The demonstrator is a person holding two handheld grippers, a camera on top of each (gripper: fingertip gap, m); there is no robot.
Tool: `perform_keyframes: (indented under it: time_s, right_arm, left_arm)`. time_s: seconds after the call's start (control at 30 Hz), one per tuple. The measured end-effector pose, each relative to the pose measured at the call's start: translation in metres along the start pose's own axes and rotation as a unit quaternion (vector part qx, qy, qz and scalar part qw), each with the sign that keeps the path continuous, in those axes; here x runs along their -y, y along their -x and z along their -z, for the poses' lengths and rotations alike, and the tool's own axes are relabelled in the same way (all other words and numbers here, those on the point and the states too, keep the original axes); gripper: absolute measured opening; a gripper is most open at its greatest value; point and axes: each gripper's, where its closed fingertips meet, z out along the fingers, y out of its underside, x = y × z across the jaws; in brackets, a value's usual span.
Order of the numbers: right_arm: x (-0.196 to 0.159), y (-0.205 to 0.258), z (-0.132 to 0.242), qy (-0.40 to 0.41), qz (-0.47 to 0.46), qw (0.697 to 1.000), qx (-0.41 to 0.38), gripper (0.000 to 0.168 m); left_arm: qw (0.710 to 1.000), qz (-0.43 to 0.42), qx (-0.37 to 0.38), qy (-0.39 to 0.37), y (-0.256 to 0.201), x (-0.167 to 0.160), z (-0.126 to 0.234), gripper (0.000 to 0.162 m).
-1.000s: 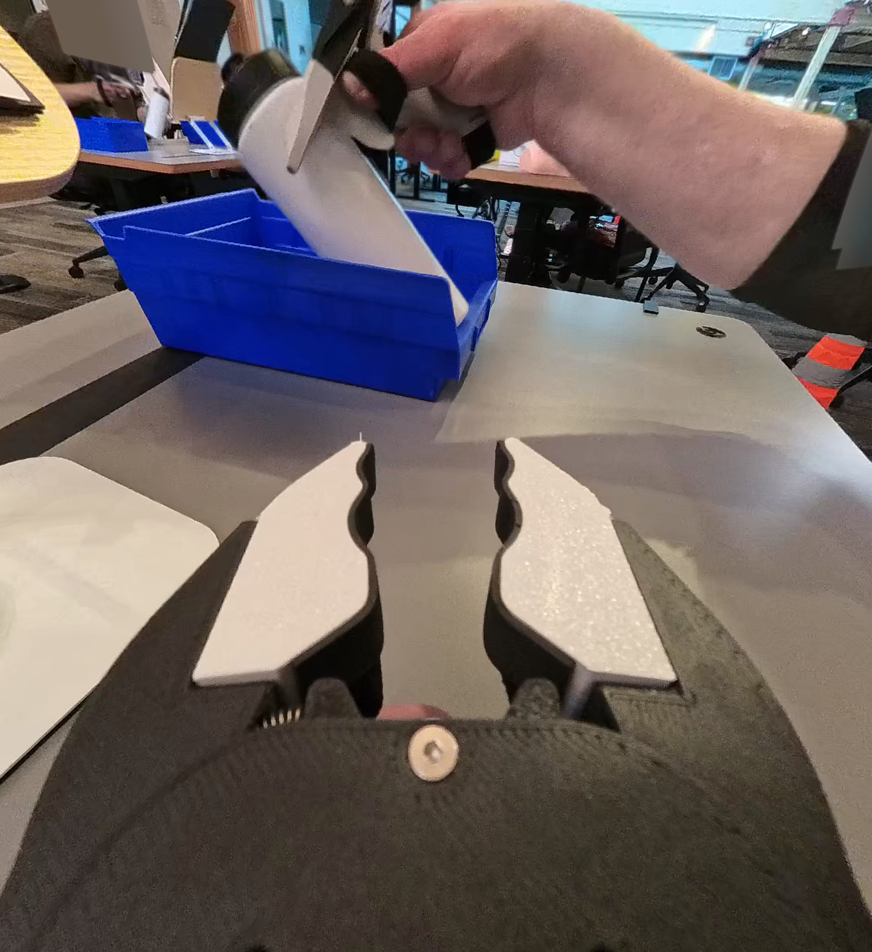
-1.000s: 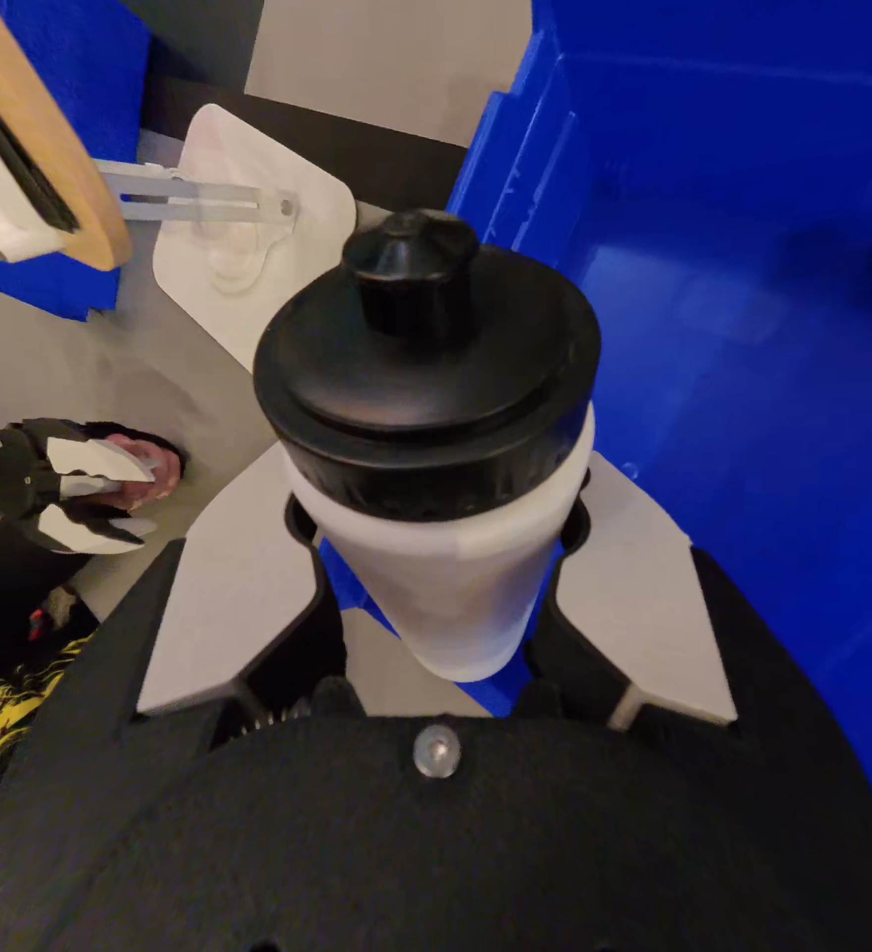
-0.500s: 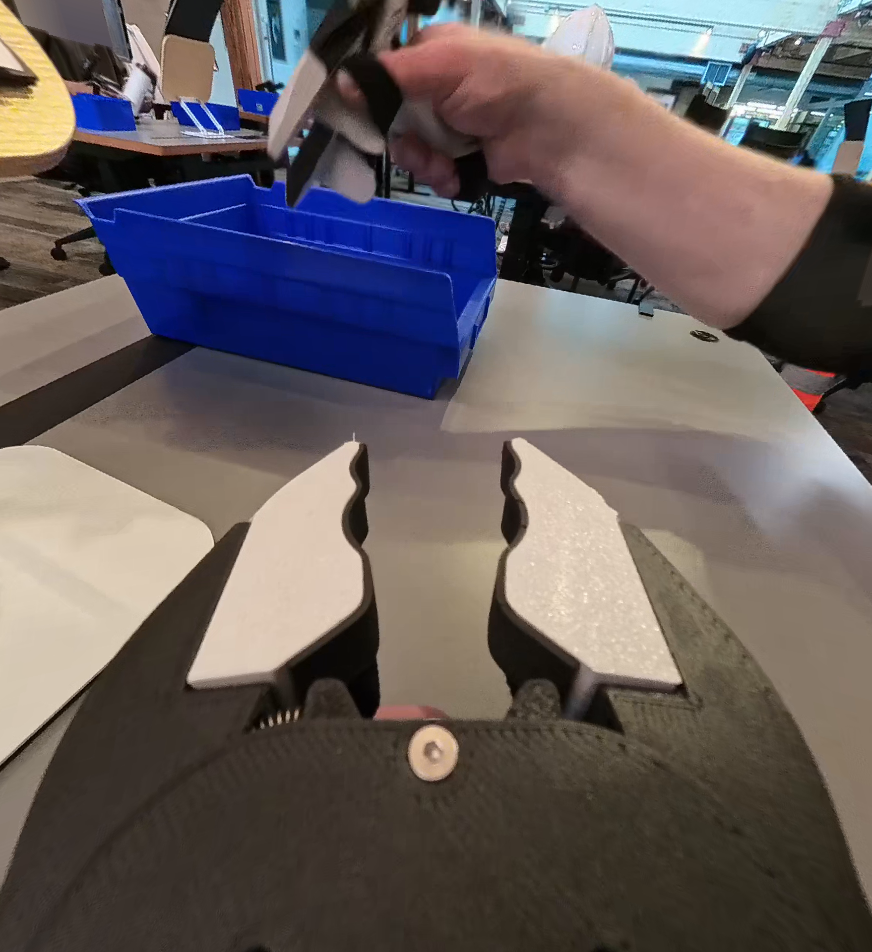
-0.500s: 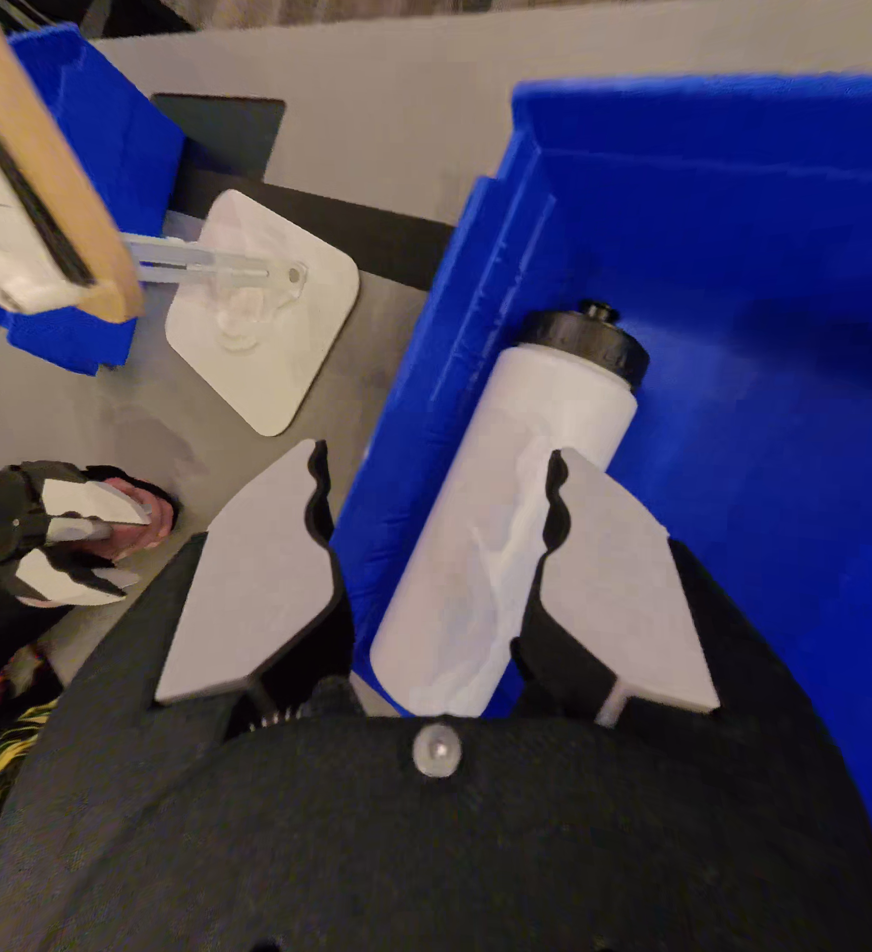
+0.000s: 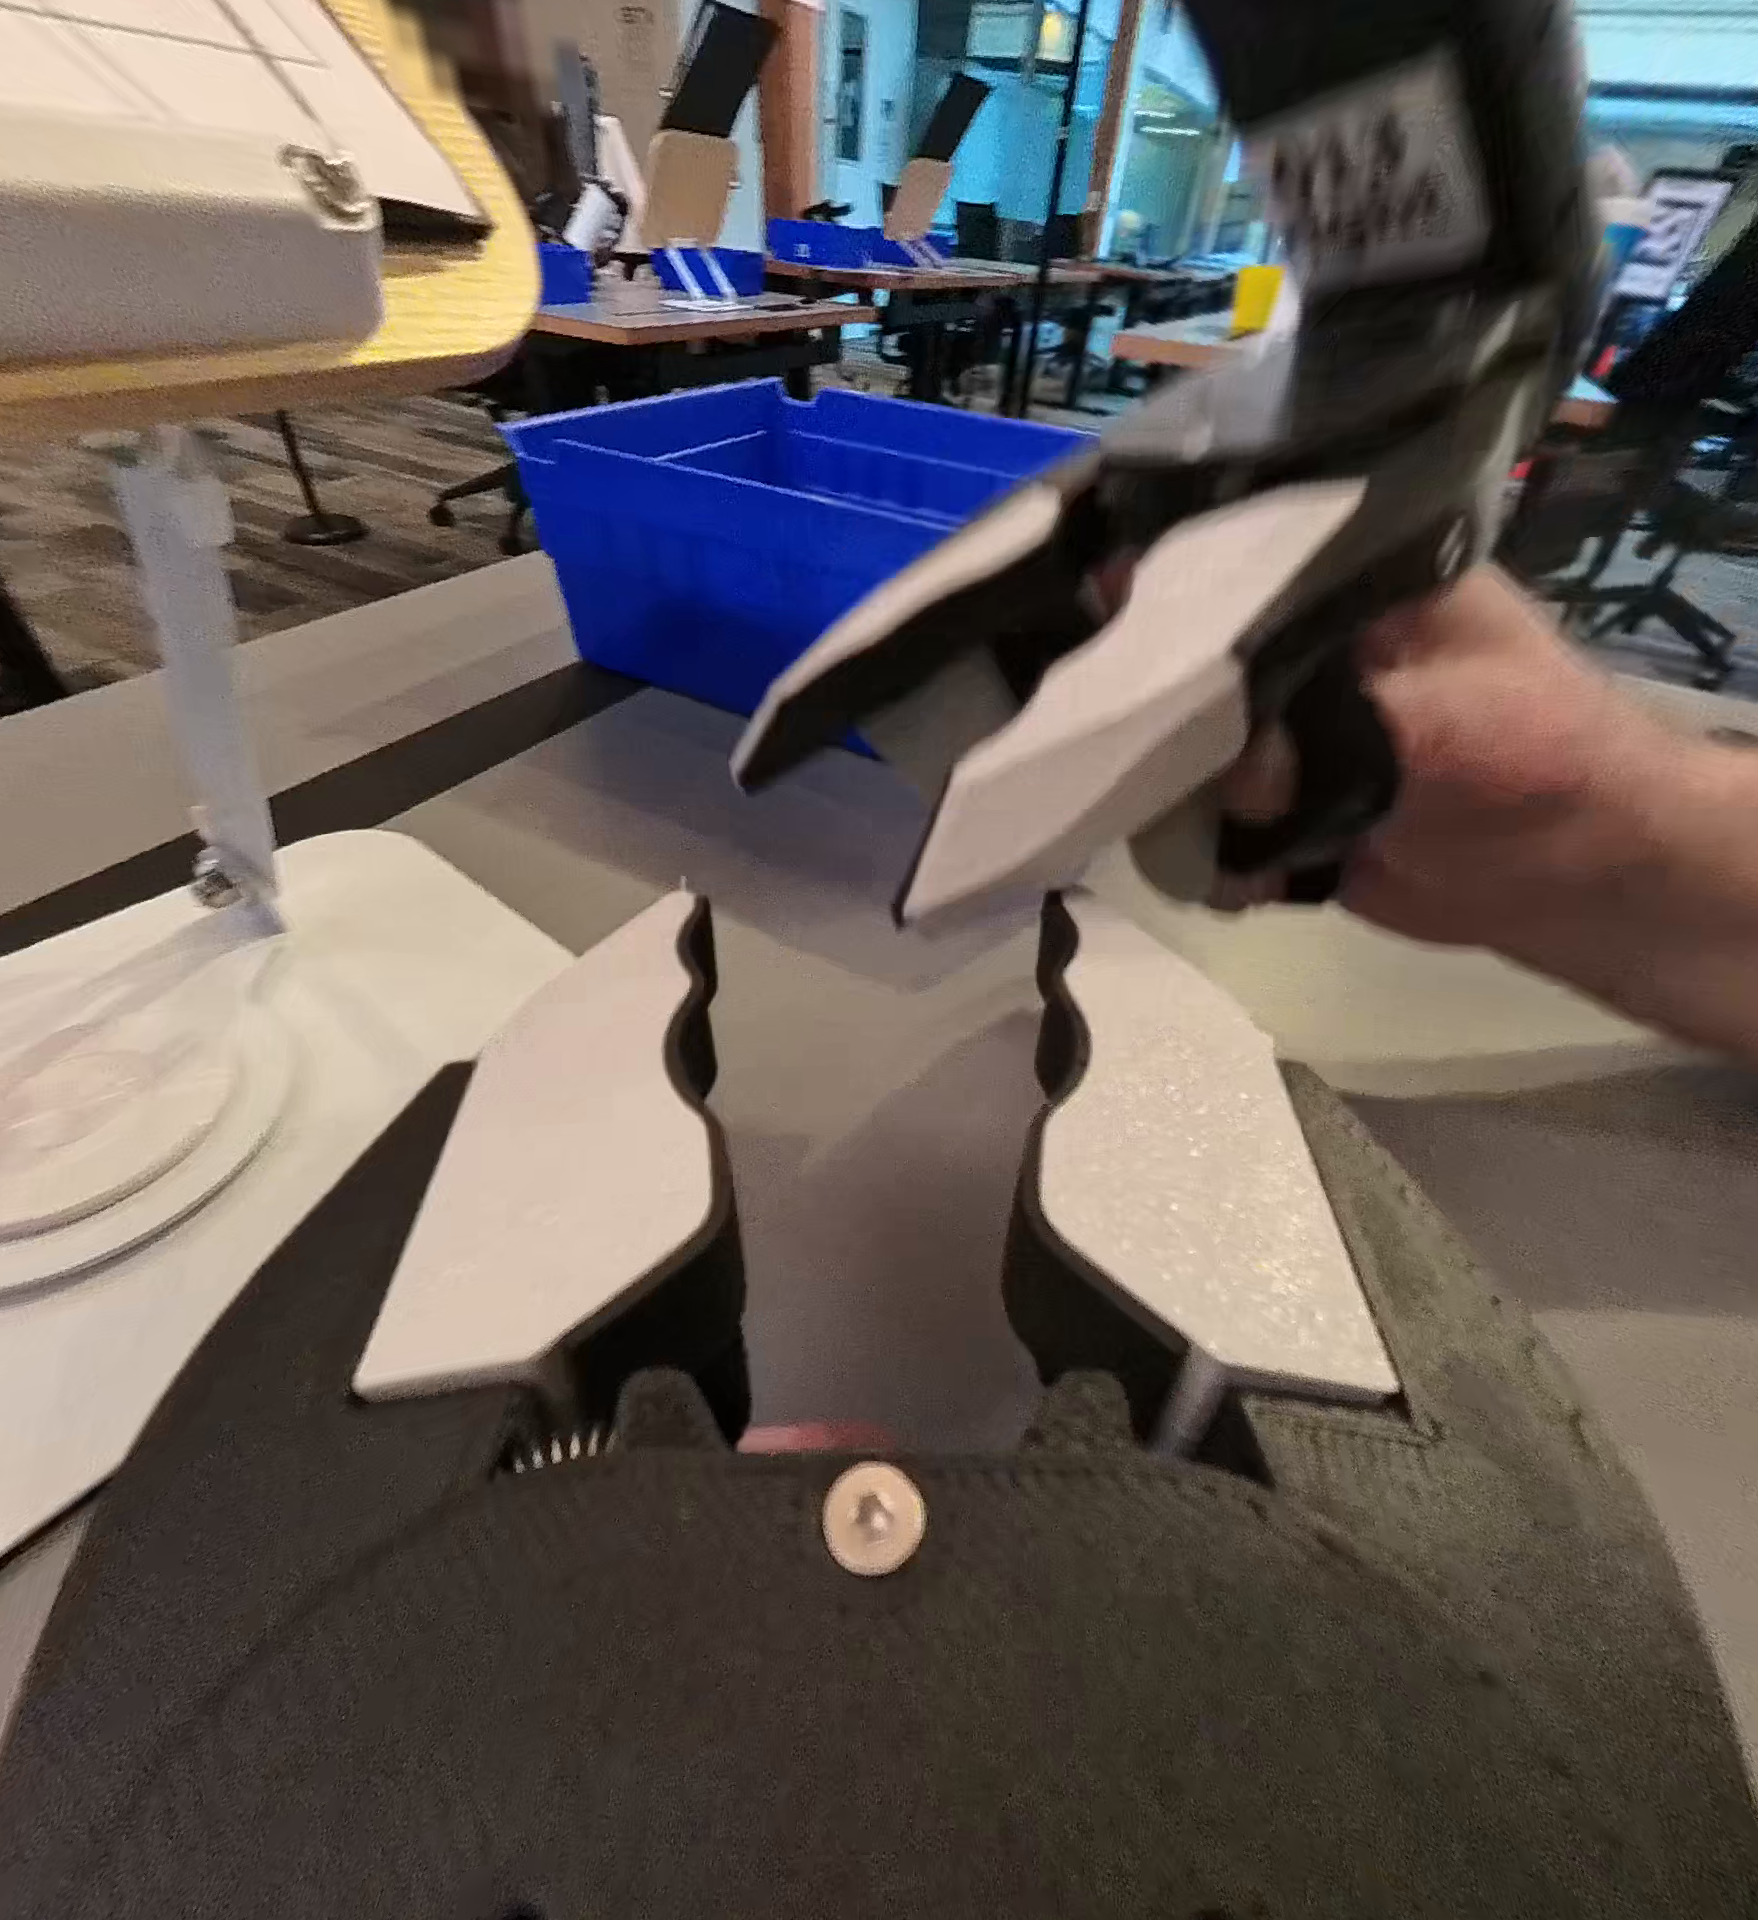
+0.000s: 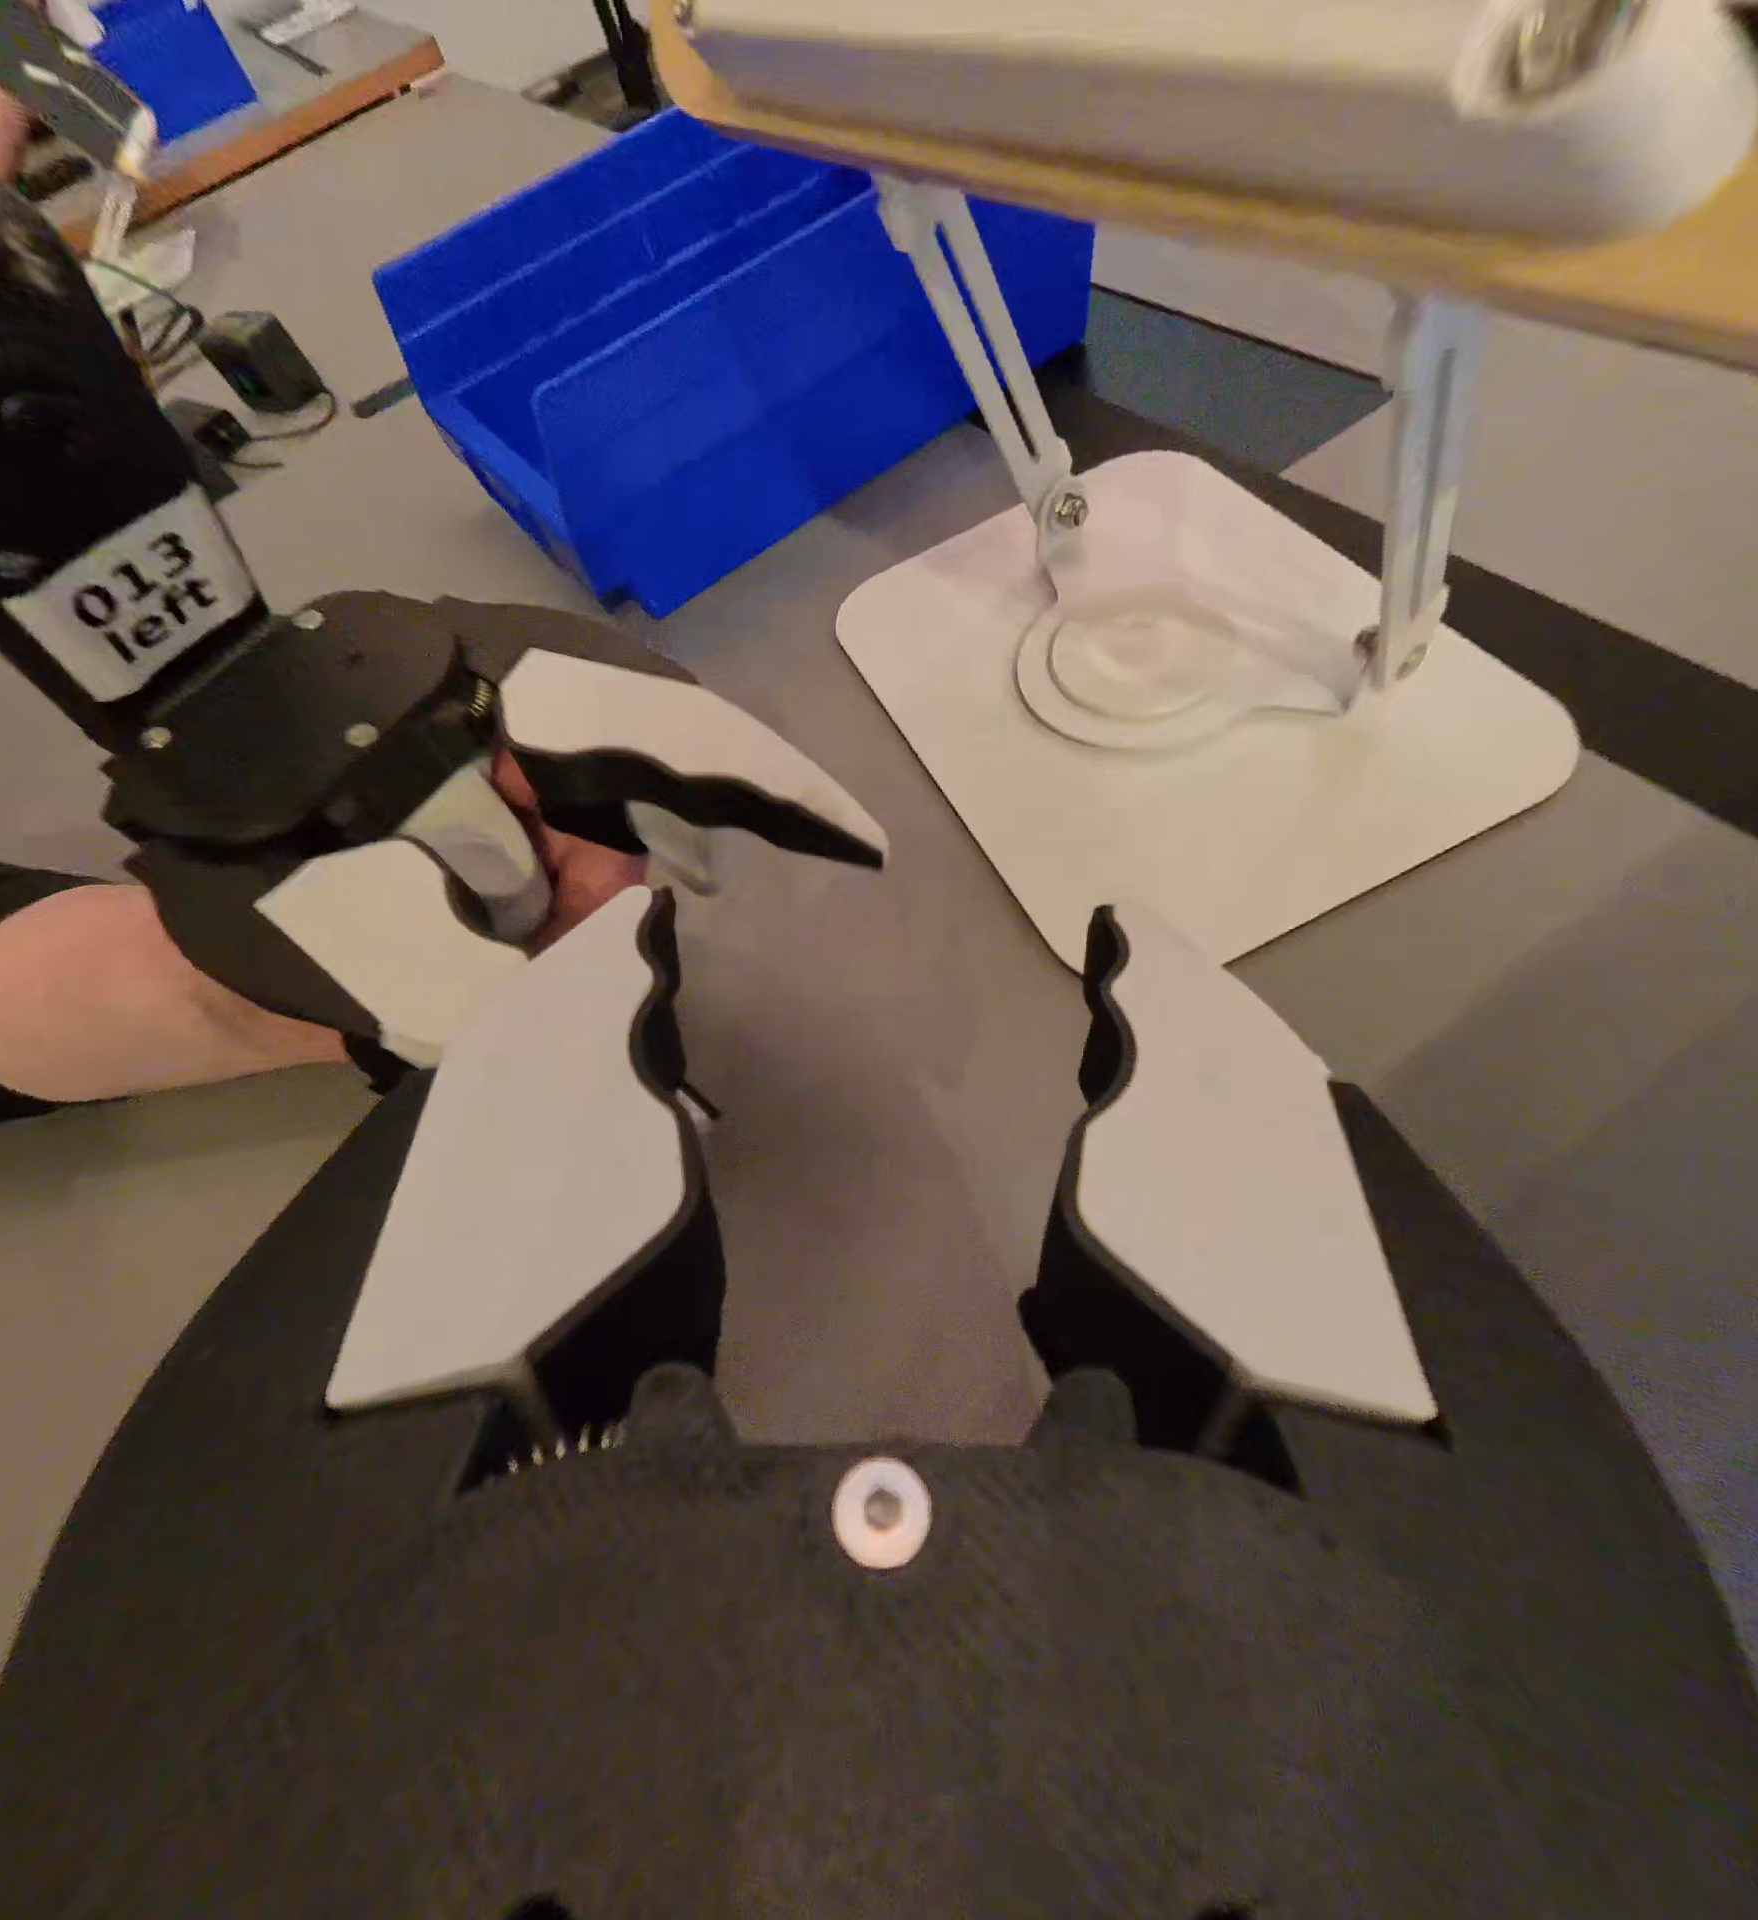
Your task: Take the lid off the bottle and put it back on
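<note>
The bottle and its lid show in neither view. A blue bin [image 5: 750,540] stands on the grey table [image 5: 1581,1247] ahead of my left gripper; its inside is hidden from here. My left gripper [image 5: 873,914] is open and empty, low over the table. My right gripper [image 6: 880,914] is open and empty too. It also shows in the left wrist view [image 5: 823,842], held by a hand just above and in front of the left fingertips. The left gripper shows in the right wrist view [image 6: 688,831], close at the left.
A white stand base [image 5: 231,1091] with slanted metal legs lies left of my left gripper and carries a wooden board [image 5: 231,353] overhead. It also shows in the right wrist view [image 6: 1218,790], with a blue bin [image 6: 709,364] behind it. Office desks and chairs stand beyond.
My right gripper let go of the white bottle into the blue bin, opened, and came down and back beside my left gripper. The left gripper stayed open and shifted little.
</note>
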Motion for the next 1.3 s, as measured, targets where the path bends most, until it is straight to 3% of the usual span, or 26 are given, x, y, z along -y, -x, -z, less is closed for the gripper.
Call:
perform_keyframes:
  time_s: [0.07, 0.17, 0.23, 0.43, 0.77, 1.03, 1.17, 1.3]
  right_arm:
    - [-0.011, -0.006, -0.010, -0.036, -0.060, 0.996, 0.048, 0.076]
    - [-0.034, -0.026, -0.019, -0.003, -0.092, 0.995, 0.045, 0.082]
    - [-0.026, -0.029, -0.014, -0.034, -0.106, 0.992, 0.054, 0.084]
    - [-0.031, -0.031, -0.013, -0.020, -0.080, 0.996, 0.033, 0.090]
    - [-0.030, -0.038, -0.010, -0.023, -0.043, 0.999, -0.007, 0.090]
    - [-0.041, -0.033, -0.020, 0.023, -0.003, 1.000, -0.018, 0.088]
    - [-0.035, -0.031, -0.016, 0.004, 0.025, 0.999, -0.031, 0.089]
    - [-0.003, 0.000, 0.006, -0.053, 0.058, 0.997, 0.009, 0.090]
  left_arm:
    - [1.000, 0.008, 0.019, 0.013, 0.008, -0.003, -0.001, 0.069]
    - [0.999, 0.002, 0.026, 0.039, 0.009, -0.010, -0.006, 0.076]
    - [0.999, -0.002, 0.027, 0.040, 0.008, -0.010, -0.006, 0.077]
    - [0.999, 0.032, 0.023, 0.036, 0.014, -0.010, -0.005, 0.080]
    - [0.999, 0.017, 0.027, 0.044, 0.012, -0.012, -0.006, 0.086]
    - [0.999, 0.025, 0.033, 0.029, 0.015, -0.008, -0.003, 0.085]
    - [0.995, -0.022, 0.093, 0.007, 0.028, 0.001, 0.017, 0.084]
    - [0.976, -0.082, 0.196, -0.038, 0.055, 0.036, 0.075, 0.084]
